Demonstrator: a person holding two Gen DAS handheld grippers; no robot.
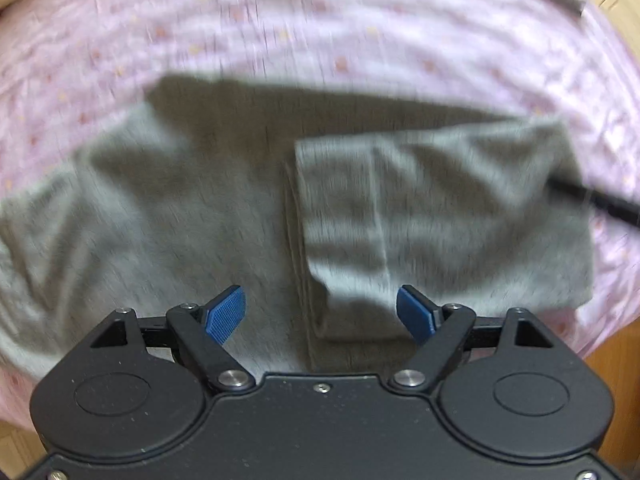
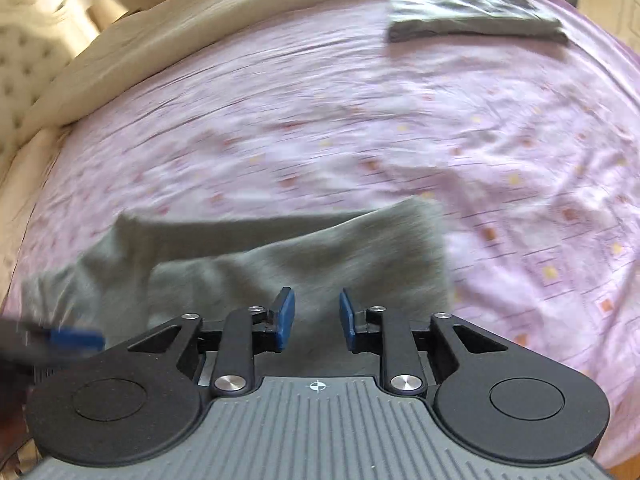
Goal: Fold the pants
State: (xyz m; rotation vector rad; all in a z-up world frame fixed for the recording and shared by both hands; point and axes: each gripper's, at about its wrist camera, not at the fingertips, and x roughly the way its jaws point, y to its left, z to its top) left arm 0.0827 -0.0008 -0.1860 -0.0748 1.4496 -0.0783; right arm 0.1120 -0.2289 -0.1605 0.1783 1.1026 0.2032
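Pants: the grey pants (image 1: 224,200) lay flat on the bed's pink patterned sheet (image 1: 280,32), one end folded over the middle.
Left hand-held gripper (image 1: 321,314): spread wide above the fold, gripping nothing.
Right hand-held gripper (image 2: 317,318): narrow gap, nothing between the pads.
Far corner: a folded dark garment (image 2: 472,16).
Writing: none readable through the blur.

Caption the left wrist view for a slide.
Open left claw above partly folded grey pants on pink bedsheet.
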